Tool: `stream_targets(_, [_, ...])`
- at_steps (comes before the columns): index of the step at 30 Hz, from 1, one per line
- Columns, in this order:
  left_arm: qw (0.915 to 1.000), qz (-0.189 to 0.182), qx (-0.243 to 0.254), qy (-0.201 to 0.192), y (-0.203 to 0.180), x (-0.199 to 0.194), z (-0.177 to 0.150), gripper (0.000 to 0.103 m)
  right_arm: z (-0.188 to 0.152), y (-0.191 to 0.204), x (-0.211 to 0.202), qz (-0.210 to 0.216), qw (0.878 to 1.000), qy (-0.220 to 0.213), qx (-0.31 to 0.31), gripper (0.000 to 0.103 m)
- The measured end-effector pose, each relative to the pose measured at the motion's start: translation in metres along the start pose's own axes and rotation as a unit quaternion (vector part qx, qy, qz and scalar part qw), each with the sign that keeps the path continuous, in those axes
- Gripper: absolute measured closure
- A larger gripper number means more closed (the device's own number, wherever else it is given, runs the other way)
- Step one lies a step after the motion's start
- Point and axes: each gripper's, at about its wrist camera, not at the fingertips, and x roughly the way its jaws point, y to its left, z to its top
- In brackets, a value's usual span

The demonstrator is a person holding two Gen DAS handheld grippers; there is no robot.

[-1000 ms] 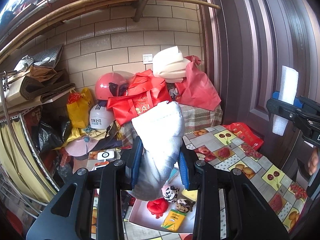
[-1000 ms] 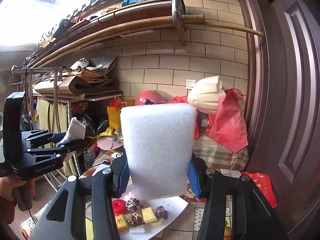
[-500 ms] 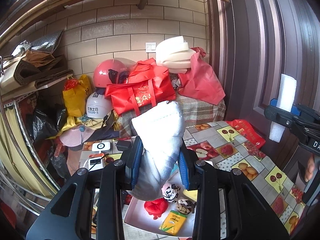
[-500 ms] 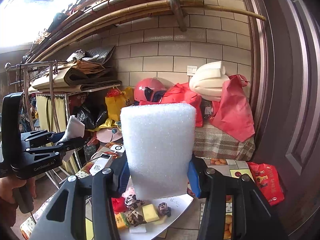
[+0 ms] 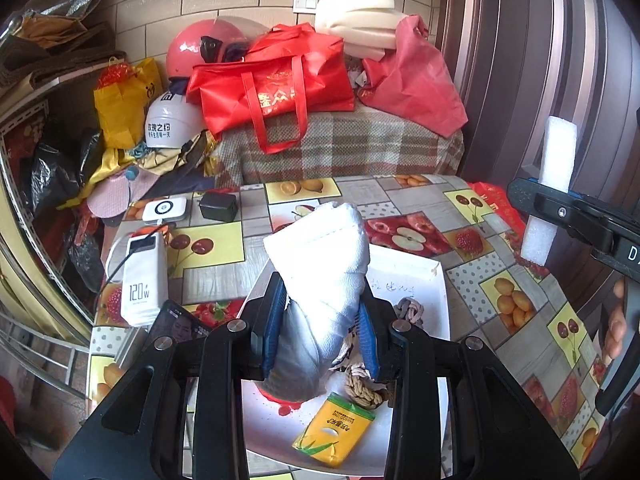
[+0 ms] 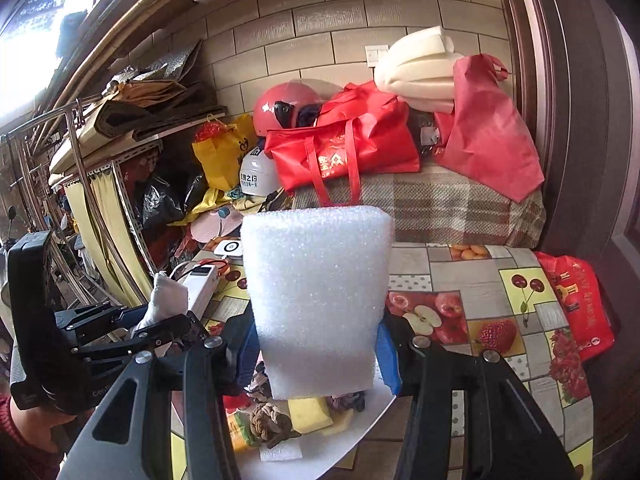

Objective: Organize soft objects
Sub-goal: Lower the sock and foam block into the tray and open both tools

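Note:
My left gripper (image 5: 322, 330) is shut on a rolled white and grey sock (image 5: 322, 264), held above a white tray (image 5: 440, 280). The tray holds a yellow packet (image 5: 334, 432), rope knots (image 5: 366, 390) and a red soft object (image 5: 280, 398) partly hidden under the sock. My right gripper (image 6: 318, 350) is shut on a white foam block (image 6: 318, 296), held above the same tray (image 6: 372, 420), where a yellow sponge (image 6: 310, 408) and a knot (image 6: 266, 418) lie. The right gripper with the foam (image 5: 550, 188) shows at the right of the left wrist view.
The tray sits on a table with a fruit-pattern cloth (image 5: 500, 292). A white power bank (image 5: 144, 280), a phone (image 5: 180, 324) and a black charger (image 5: 218, 206) lie at the table's left. Red bags (image 5: 272, 84), helmets (image 5: 204, 48) and foam rolls (image 5: 356, 12) pile behind. A dark door (image 5: 532, 64) stands to the right.
Both grippers have tilted and moved down toward the table, each still holding its object. The tray and table now fill more of both views.

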Motion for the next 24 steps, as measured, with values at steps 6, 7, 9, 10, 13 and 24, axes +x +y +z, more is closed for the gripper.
stream_targets(6, [0.9996, -0.005, -0.007, 0.025, 0.004, 0.025, -0.008, 0.071, -0.012, -0.002, 0.037, 0.007, 0.999, 0.037, 0.007, 0.054])
stream_targets(7, [0.9995, -0.006, -0.008, 0.028, 0.004, 0.029, -0.009, 0.071, -0.014, -0.002, 0.043, 0.009, 0.999, 0.043, 0.008, 0.054])
stream_targets(9, [0.9992, -0.009, -0.011, 0.036, 0.004, 0.036, -0.012, 0.071, -0.019, -0.003, 0.056, 0.012, 0.998, 0.055, 0.011, 0.054])
stream_targets(10, [0.9990, -0.013, -0.013, 0.042, 0.003, 0.040, -0.015, 0.071, -0.021, -0.004, 0.062, 0.014, 0.998, 0.061, 0.016, 0.054])
stream_targets(13, [0.9975, -0.034, -0.025, 0.056, -0.001, 0.053, -0.027, 0.071, -0.027, -0.010, 0.081, 0.020, 0.996, 0.079, 0.035, 0.054])
stream_targets(24, [0.9964, -0.020, -0.028, 0.077, -0.007, 0.077, -0.051, 0.000, -0.053, -0.011, 0.122, 0.024, 0.992, 0.113, 0.056, 0.000])
